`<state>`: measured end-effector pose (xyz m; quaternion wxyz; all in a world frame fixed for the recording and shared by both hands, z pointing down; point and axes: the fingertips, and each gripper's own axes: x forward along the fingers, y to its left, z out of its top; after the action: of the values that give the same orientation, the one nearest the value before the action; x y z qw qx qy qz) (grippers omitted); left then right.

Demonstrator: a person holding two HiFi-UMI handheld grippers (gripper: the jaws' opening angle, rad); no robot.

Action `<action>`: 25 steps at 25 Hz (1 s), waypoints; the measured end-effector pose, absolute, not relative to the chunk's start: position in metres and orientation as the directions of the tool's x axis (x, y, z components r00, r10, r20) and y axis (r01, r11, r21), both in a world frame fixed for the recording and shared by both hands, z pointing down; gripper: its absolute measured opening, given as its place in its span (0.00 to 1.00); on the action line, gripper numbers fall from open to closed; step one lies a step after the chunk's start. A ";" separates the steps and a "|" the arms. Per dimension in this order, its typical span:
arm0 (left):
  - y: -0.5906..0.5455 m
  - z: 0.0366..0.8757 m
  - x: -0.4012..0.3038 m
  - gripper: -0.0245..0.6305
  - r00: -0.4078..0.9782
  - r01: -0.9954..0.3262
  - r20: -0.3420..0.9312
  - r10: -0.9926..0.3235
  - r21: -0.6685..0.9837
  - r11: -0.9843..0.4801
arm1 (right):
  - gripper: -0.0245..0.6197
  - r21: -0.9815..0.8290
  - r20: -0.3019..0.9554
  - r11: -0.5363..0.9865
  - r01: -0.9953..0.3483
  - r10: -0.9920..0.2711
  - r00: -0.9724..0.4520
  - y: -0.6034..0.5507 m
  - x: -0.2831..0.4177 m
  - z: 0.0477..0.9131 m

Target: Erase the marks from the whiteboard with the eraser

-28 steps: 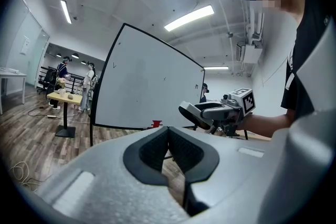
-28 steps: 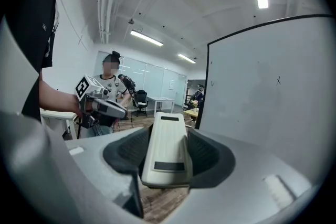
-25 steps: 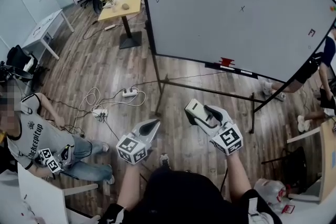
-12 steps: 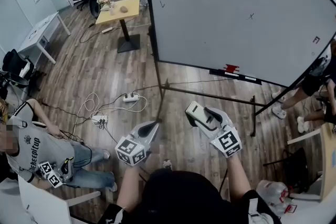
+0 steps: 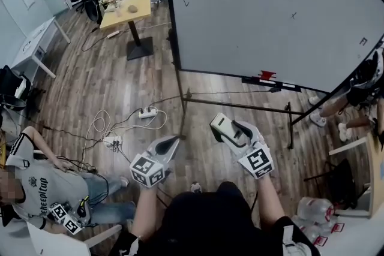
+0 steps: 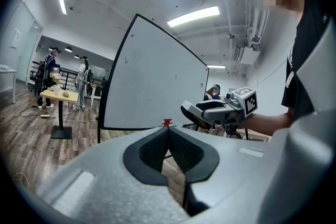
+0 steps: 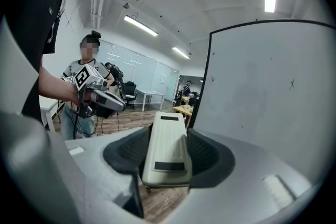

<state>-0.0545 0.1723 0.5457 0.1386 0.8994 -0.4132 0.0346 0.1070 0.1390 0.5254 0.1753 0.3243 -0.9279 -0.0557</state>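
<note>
A large whiteboard [image 5: 270, 9] on a black stand fills the upper right of the head view, with a few small dark marks [image 5: 294, 15] on it. My right gripper [image 5: 231, 129] is shut on a cream eraser [image 5: 223, 127], held in the air well short of the board. In the right gripper view the eraser [image 7: 167, 148] lies lengthwise between the jaws, with the whiteboard [image 7: 273, 92] at the right. My left gripper [image 5: 171, 142] is shut with nothing in it and hangs left of the right one. The left gripper view shows its closed tips [image 6: 168, 131] in front of the whiteboard [image 6: 157, 86].
A red item [image 5: 266, 75] sits on the board's tray. A power strip and cables [image 5: 147, 112] lie on the wooden floor. A person in a grey shirt [image 5: 36, 189] sits at lower left. A yellow table [image 5: 126, 9] stands behind. More people stand at the right [image 5: 360, 87].
The view has shifted so that the whiteboard sits slightly nearer and more to the left. Both grippers keep their hold and their places in front of me.
</note>
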 end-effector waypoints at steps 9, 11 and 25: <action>0.129 0.555 -0.067 0.05 0.632 -0.772 0.192 -0.751 0.241 -0.588 | 0.40 0.228 0.300 0.798 -0.557 -0.602 -0.740 0.083 0.093 0.531; 0.113 0.556 -0.067 0.05 0.617 -0.784 0.194 -0.763 0.237 -0.574 | 0.40 0.224 0.302 0.809 -0.544 -0.588 -0.750 0.064 0.093 0.535; -0.007 0.539 -0.030 0.05 0.537 -0.839 0.182 -0.824 0.214 -0.500 | 0.40 0.229 0.298 0.863 -0.451 -0.503 -0.811 -0.071 0.118 0.528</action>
<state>-0.0300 -0.0071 0.5394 0.1388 0.8655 -0.4804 0.0278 0.1180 -0.0708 0.5284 0.1767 0.2514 -0.9487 -0.0738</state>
